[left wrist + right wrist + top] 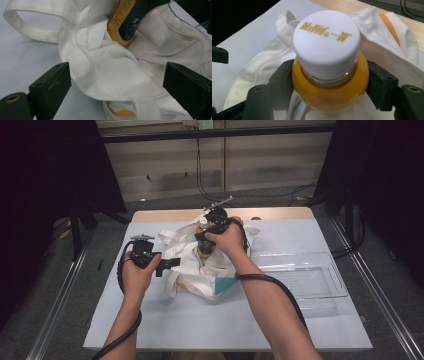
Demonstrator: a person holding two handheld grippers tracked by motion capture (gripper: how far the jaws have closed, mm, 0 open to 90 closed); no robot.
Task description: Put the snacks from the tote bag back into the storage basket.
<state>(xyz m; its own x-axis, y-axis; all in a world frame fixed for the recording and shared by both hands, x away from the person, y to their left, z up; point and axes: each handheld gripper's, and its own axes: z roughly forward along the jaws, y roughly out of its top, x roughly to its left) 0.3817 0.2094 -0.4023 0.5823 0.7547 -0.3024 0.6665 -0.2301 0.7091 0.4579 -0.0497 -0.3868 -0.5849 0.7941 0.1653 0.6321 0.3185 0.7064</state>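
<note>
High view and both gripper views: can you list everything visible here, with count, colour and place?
Bottle: one, orange drink, white cap, upright in the bag's mouth, between the right gripper's jaws.
Bag: one, white cloth with orange and teal patches, mid-table.
Tray: one, clear plastic, right of the bag.
Table: one, pale blue top, wooden far edge.
Left gripper: one, black, jaws open either side of the bag's fabric.
Right gripper: one, black, shut on the bottle's shoulder.
Forearms: two, bare, from the bottom edge.

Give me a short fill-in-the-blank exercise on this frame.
1. The right gripper is shut on an orange drink bottle with a ____ cap.
2. The left gripper has its jaws ____ around the white cloth bag.
3. The clear plastic tray lies on the bag's ____ side in the high view.

Missing words: white; open; right
</note>
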